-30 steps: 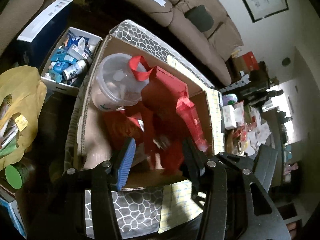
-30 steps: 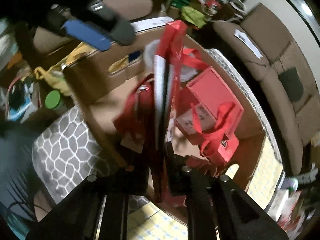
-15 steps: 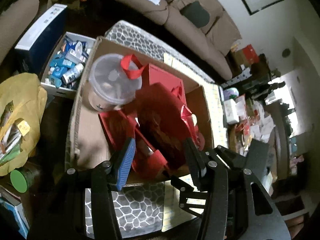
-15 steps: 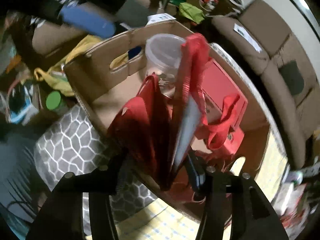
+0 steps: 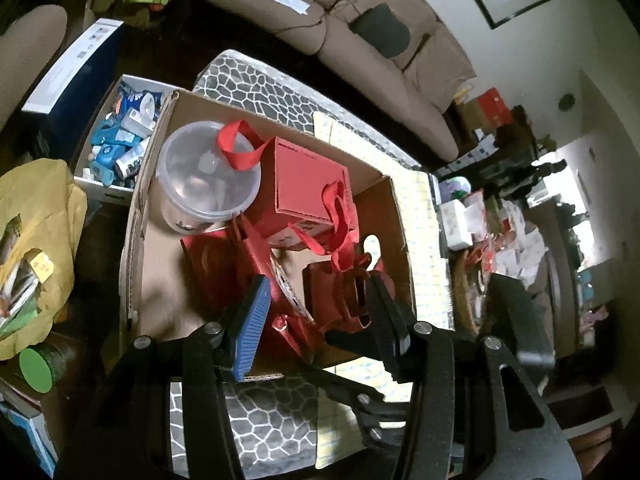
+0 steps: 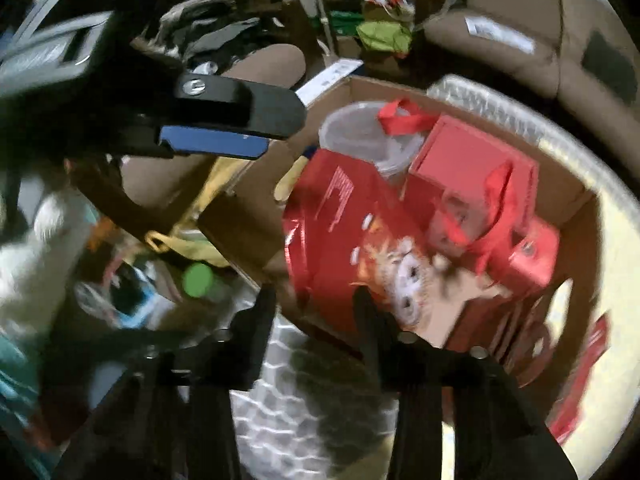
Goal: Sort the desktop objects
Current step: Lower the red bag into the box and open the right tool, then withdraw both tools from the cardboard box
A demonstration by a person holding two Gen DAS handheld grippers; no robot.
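Observation:
A cardboard box on a grey patterned cushion holds a clear lidded tub, a red gift box with ribbon handles, and several red gift bags. My left gripper is open and empty above the box's near edge. My right gripper is open; a large red printed bag lies just beyond its fingers, leaning in the box. I cannot tell if the fingers touch it. The left gripper's blue pad shows in the right wrist view at upper left.
A white box of small bottles, a yellow bag and a green-capped jar sit left of the cardboard box. A beige sofa is behind. A cluttered shelf area is at the right.
My right gripper opened and let go of the red bag, which dropped into the box. The left gripper rose and drew back slightly.

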